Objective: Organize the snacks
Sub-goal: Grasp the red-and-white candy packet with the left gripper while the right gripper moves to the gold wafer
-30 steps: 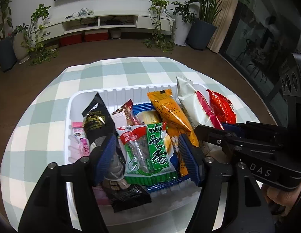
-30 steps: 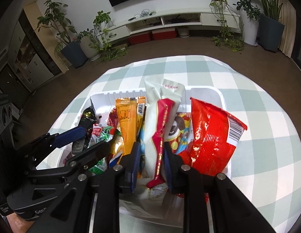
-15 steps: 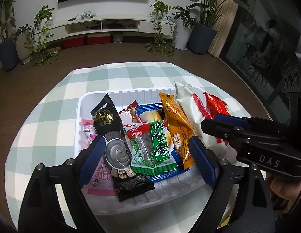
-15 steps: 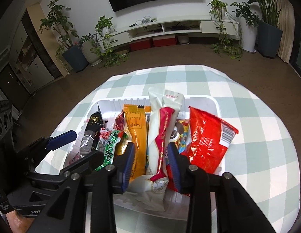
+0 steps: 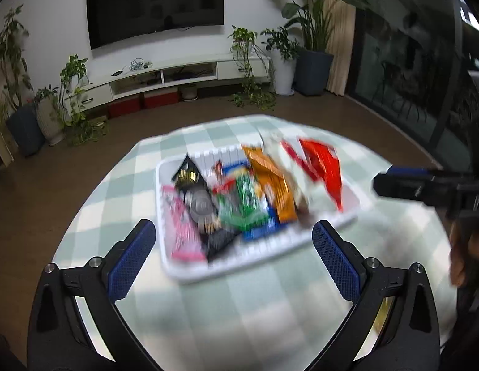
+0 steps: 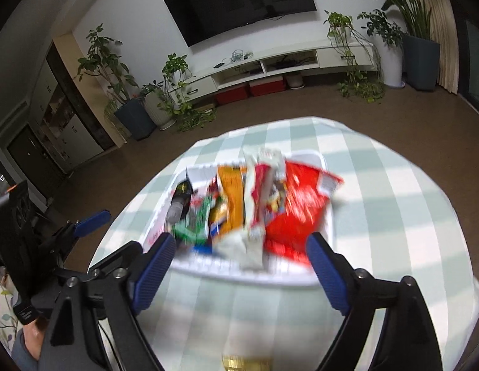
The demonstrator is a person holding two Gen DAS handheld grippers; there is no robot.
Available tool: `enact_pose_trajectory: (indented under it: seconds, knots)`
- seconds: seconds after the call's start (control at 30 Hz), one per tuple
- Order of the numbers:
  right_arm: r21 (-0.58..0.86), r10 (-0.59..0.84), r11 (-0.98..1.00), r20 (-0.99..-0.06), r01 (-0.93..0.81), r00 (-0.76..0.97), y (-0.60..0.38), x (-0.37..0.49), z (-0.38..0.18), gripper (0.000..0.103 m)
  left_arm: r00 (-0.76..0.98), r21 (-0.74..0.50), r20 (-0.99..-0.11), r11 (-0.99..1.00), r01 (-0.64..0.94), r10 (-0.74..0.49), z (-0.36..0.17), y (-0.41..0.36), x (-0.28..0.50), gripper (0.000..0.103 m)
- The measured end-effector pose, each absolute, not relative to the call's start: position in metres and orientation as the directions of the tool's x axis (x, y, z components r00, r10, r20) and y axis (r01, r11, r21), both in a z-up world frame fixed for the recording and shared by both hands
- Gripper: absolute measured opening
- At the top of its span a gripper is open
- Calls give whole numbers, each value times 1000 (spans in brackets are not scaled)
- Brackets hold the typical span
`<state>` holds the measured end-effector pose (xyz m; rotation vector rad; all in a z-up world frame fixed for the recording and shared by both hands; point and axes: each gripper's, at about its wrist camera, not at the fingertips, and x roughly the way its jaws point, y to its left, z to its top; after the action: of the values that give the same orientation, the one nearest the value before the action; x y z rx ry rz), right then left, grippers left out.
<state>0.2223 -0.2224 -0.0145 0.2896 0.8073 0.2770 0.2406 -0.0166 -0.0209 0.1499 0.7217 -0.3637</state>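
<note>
Left gripper point(image 5: 233, 255): jaws just opening, stood wide, held nothing.
Right gripper point(image 6: 239, 267): jaws just opening, wide, empty.
White plastic tray point(image 5: 165, 247): one, on the green-checked tablecloth point(image 5: 239, 309), ahead of and below both grippers, long axis crosswise.
Snack packets, left to right: pink point(image 5: 180, 225), black point(image 5: 190, 176), green point(image 5: 245, 198), orange point(image 5: 273, 182), white-red point(image 6: 258, 191), red point(image 5: 326, 167); blurred, full count uncertain.
Nearer hand: neither clearly.
</note>
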Motion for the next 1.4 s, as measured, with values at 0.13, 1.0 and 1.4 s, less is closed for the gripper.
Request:
enact_pose_trajectory:
  seconds: [0.13,1.0,1.4]
  knots:
    - [369,350,923,-677,-113,648,-235,179,-30,90,657,-23,-696,924,382,-289,-35,-8,192,103]
    - [434,465,881,-717,-188,519,-229,90,-75,90,134,36,-924,269,962,-357,-94,-89,88,101]
    - [384,438,899,-773,-211,459,-219,100,-86,90,24,-41,-949,199,979,-315,-109,-97,91,57]
